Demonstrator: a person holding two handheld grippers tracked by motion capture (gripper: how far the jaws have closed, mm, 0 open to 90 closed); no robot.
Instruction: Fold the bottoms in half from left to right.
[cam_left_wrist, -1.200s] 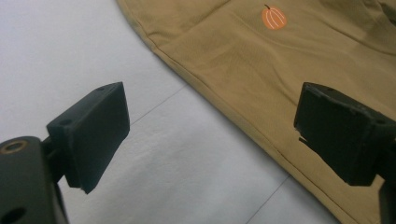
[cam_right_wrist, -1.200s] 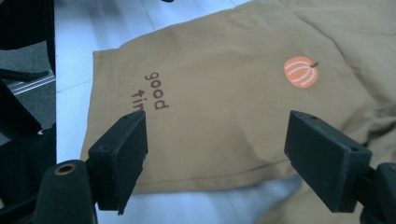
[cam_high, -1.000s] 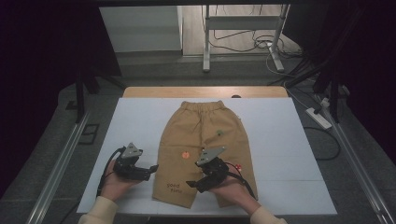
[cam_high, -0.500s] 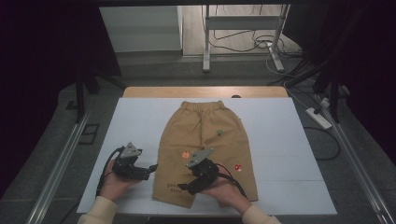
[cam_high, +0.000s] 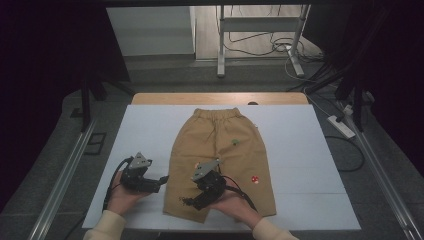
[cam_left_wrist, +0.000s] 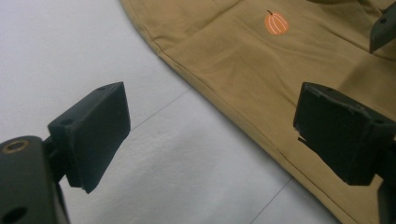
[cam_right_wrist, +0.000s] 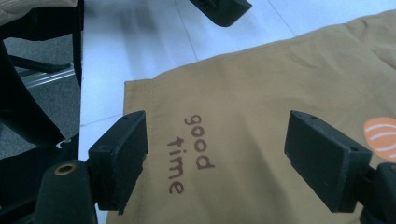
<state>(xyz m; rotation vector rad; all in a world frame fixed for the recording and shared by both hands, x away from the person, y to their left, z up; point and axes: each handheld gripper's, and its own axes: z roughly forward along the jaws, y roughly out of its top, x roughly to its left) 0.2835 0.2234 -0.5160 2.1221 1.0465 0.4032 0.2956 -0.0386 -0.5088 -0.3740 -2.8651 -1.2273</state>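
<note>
- The tan shorts (cam_high: 220, 160) lie flat and spread out on the white tabletop (cam_high: 310, 150), waistband toward the far edge, both leg hems toward the near edge; no fold or lift has begun, as far as I can judge.
- The right gripper (cam_high: 190, 202) hovers over the near hem of the person's-left leg, jaws spread wide on either side of the printed words "good time" (cam_right_wrist: 191, 151) (nothing is pinched between them).
- The left gripper (cam_high: 161, 183) sits just beside the outer edge of that same leg, over bare tabletop, jaws likewise spread, with the orange pumpkin patch (cam_left_wrist: 276, 23) ahead of it.
- Done: the shorts are laid out, and both grippers are close to the garment.
- Left: closing on the fabric, and whatever handling follows (probably folding).
</note>
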